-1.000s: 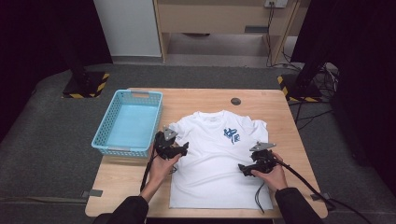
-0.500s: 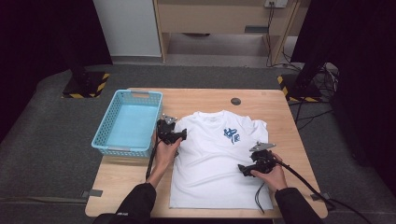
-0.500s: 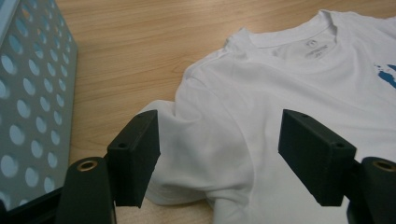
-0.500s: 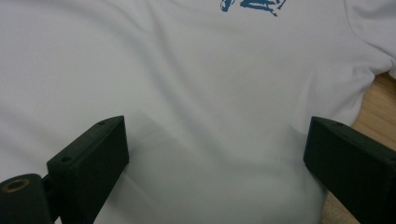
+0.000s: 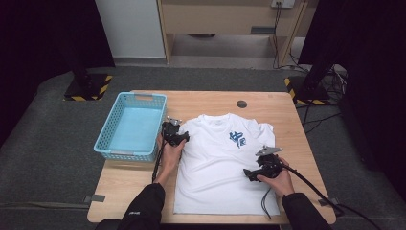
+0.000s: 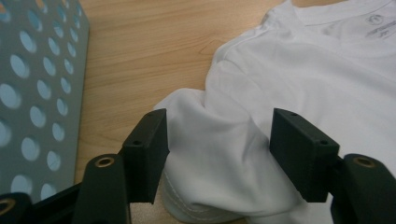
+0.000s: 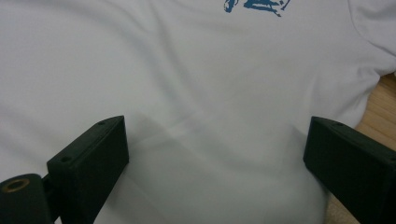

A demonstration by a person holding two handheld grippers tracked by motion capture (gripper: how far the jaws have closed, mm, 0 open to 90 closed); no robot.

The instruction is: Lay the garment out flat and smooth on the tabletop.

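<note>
Jaws of the left gripper (image 6: 217, 156) stand partly open and have just been closing, with the bunched left sleeve (image 6: 212, 135) of the white T-shirt (image 5: 225, 163) between them; the pads are close on either side of the fold but do not yet press it. Jaws of the right gripper (image 7: 215, 163) stand wide open over flat cloth, holding nothing. Nearest the person, the shirt's hem lies along the near edge of the counter (image 5: 129, 187), and the right gripper (image 5: 261, 170) rests over the shirt's right side towards that edge. Further in, the left gripper (image 5: 173, 135) sits at the sleeve, so the left hand is the nearer one for a sleeve fold. The shirt's long axis runs from near edge to far edge, collar farthest, blue print (image 5: 237, 139) on the chest. Cloth is soft, thin knit, smooth with shallow creases. Counter is pale wood grain. A blue perforated plastic basket (image 5: 107, 139) stands at the left edge, just beside the left gripper, empty. Judged next: the pinch completes, then the sleeve goes inward.
</note>
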